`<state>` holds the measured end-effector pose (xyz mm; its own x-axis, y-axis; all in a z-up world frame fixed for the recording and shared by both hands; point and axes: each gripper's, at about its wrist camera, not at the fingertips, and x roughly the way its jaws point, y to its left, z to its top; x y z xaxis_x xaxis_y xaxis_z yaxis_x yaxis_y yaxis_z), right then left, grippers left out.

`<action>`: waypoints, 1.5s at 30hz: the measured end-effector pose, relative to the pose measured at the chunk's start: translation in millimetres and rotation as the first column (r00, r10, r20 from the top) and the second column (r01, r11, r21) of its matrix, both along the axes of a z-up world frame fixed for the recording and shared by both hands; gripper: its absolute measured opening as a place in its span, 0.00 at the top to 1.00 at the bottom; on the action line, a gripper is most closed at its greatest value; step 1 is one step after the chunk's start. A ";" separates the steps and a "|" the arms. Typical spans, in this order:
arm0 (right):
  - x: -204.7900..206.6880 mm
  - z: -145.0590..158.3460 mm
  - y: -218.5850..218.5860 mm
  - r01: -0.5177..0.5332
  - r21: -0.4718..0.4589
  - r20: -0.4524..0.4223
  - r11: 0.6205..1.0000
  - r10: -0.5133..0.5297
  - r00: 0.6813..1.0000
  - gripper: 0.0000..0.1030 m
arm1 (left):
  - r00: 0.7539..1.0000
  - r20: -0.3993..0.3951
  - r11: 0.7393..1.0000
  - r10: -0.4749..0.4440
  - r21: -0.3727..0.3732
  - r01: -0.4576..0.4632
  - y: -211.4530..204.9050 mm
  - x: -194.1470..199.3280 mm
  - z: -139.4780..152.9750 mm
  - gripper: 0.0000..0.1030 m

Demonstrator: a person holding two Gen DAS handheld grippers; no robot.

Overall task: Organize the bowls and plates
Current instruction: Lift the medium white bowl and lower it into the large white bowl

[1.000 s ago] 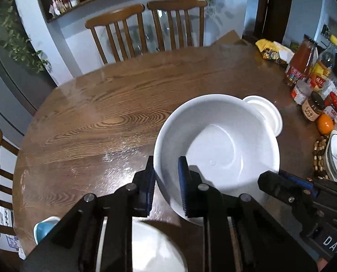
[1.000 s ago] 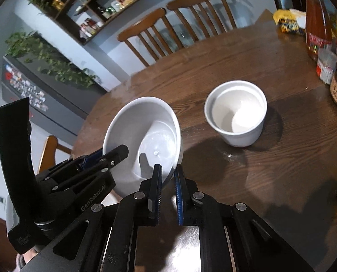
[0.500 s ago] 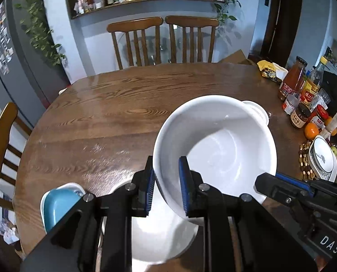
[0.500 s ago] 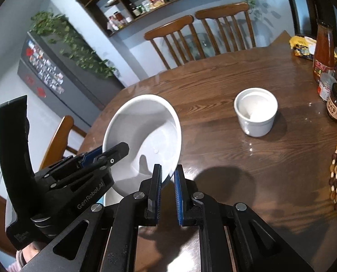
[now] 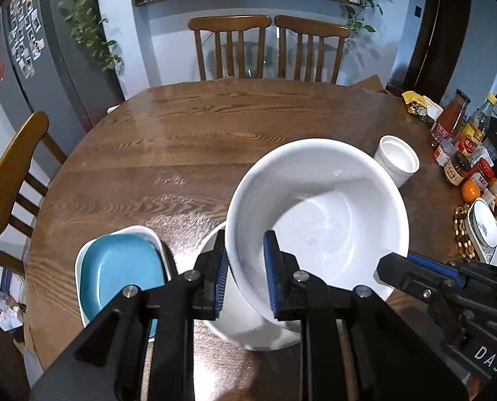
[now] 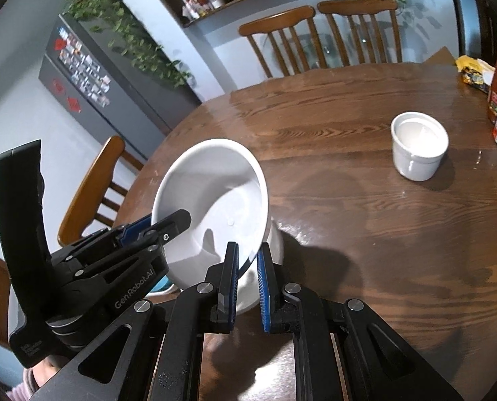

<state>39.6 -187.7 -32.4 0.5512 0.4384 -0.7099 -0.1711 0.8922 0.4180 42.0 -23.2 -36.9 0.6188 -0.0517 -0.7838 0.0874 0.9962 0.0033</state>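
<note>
Both grippers hold one large white bowl (image 5: 318, 214) by its rim, lifted off the table. My left gripper (image 5: 246, 260) is shut on the near left rim. My right gripper (image 6: 248, 260) is shut on the opposite rim of the bowl (image 6: 215, 200); it also shows in the left wrist view (image 5: 412, 267). Under the bowl sits another white dish (image 5: 235, 320), partly hidden. A blue square plate (image 5: 121, 270) lies in a white square dish at the left. A small white cup-shaped bowl (image 6: 419, 143) stands farther right on the table.
The round wooden table (image 5: 215, 140) has chairs at the back (image 5: 268, 46) and the left (image 5: 11, 180). Sauce bottles and jars (image 5: 459, 143), an orange, a beaded mat and a patterned dish (image 5: 485, 230) crowd the right edge.
Both grippers have lifted the large white bowl and drawn it back toward the near edge. The blue plate and the white dish under the bowl have come into view.
</note>
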 end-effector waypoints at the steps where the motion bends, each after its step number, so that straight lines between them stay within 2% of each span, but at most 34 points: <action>1: -0.7 -0.7 2.5 -0.004 -0.002 -0.002 1.000 0.004 1.000 0.88 | 1.000 -0.003 1.000 0.003 0.001 -0.003 2.1 -1.2 -1.2 0.82; 11: -1.7 -15.7 21.8 -0.035 -0.008 -0.050 0.999 0.035 0.998 0.88 | 0.999 -0.044 1.000 0.023 0.003 -0.023 19.4 -7.1 -18.0 0.82; 25: 0.7 -42.3 28.5 -0.029 -0.011 -0.129 1.000 0.028 0.991 0.88 | 0.991 -0.134 1.000 0.018 0.015 -0.016 22.7 -3.7 -47.4 0.82; 45: 10.9 -58.5 30.6 -0.027 -0.047 -0.177 0.999 0.018 0.984 0.88 | 0.982 -0.191 0.998 0.005 0.059 0.007 18.6 10.4 -68.9 0.81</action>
